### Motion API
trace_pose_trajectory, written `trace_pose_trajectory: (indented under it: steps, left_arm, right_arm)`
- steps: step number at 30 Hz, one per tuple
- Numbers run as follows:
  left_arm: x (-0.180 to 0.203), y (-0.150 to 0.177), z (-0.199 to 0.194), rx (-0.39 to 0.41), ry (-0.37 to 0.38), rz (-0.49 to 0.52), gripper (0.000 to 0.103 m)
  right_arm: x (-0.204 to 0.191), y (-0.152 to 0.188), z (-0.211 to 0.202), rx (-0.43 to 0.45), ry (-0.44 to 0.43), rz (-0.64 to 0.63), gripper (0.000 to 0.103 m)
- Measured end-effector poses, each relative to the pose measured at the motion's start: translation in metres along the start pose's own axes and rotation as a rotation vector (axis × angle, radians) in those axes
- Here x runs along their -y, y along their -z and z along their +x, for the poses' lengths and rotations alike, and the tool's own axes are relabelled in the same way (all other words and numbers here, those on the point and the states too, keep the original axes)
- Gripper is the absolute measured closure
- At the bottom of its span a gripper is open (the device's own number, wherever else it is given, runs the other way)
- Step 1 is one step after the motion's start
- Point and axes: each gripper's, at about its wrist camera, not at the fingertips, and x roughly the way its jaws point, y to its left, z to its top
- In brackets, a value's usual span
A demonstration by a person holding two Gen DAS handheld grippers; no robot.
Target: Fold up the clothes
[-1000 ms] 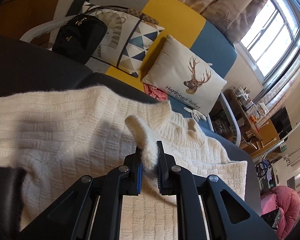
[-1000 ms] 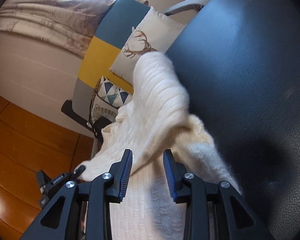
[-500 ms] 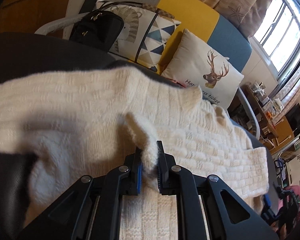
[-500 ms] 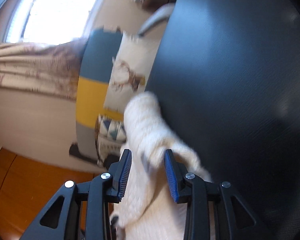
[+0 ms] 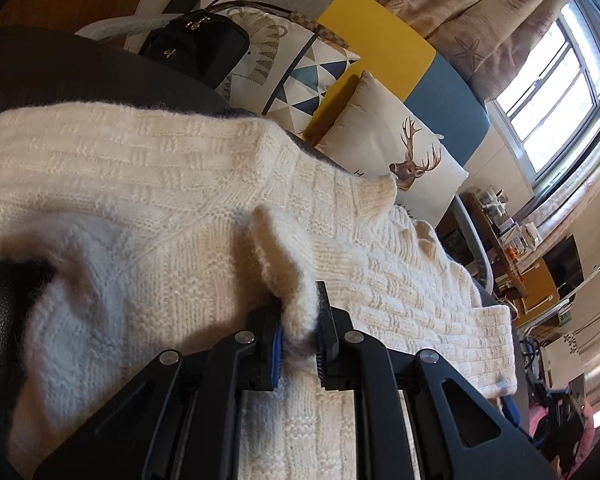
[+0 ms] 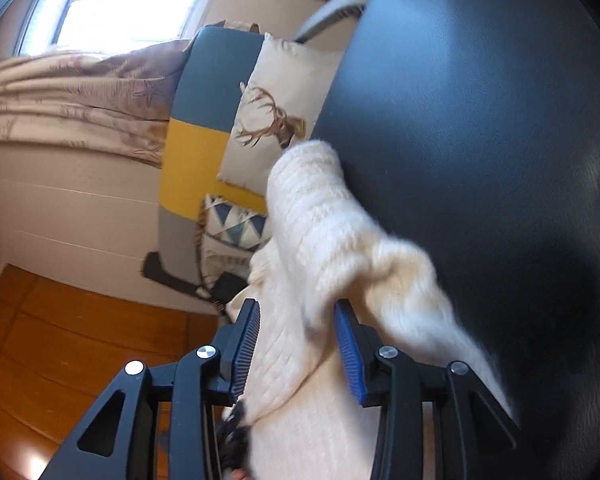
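Observation:
A cream knitted sweater (image 5: 172,184) lies spread on a dark leather surface (image 5: 4,344). My left gripper (image 5: 298,320) is shut on a pinched fold of the sweater, which stands up between the jaws. In the right wrist view the sweater (image 6: 312,216) has a sleeve lifted and draped between the fingers of my right gripper (image 6: 296,340). Its jaws stand apart with the knit loose between them. The dark surface (image 6: 480,120) fills the right side of that view.
A sofa with yellow and blue panels (image 5: 384,44) stands behind, holding a deer cushion (image 5: 392,148), a triangle-pattern cushion (image 5: 296,64) and a black bag (image 5: 196,48). A window with curtains (image 5: 556,64) is at right. Cluttered shelves (image 5: 512,240) stand beyond. Wooden floor (image 6: 60,340) shows left.
My left gripper has moved forward over the sweater, keeping its hold on the fold. The right gripper has swung, and the lifted sleeve has shifted between its open jaws.

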Motion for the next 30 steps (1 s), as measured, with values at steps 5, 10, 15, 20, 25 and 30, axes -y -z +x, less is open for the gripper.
trace_pose_trajectory:
  steps: [5, 10, 15, 20, 25, 30]
  left_arm:
    - [0.021, 0.0, -0.005, 0.022, -0.019, 0.114, 0.088]
    - [0.027, 0.001, -0.002, 0.001, -0.006, 0.154, 0.088]
    - [0.027, 0.001, 0.008, -0.048, 0.013, 0.164, 0.088]
    - [0.021, 0.0, 0.012, -0.068, 0.034, 0.143, 0.086]
    - [0.02, -0.001, 0.013, -0.076, 0.028, 0.138, 0.085]
    - [0.029, -0.004, 0.012, -0.082, -0.02, 0.176, 0.085]
  right_arm:
    - [-0.004, -0.006, 0.016, 0.024, 0.082, -0.034, 0.072]
    - [-0.024, -0.014, 0.008, 0.093, 0.151, -0.201, 0.096]
    - [-0.018, -0.02, -0.011, 0.167, 0.2, -0.214, 0.096]
    - [0.011, -0.022, -0.004, 0.135, 0.24, -0.162, 0.096]
    - [0.027, -0.021, -0.006, 0.13, 0.245, -0.167, 0.098]
    - [0.04, -0.022, -0.011, 0.136, 0.153, -0.134, 0.095]
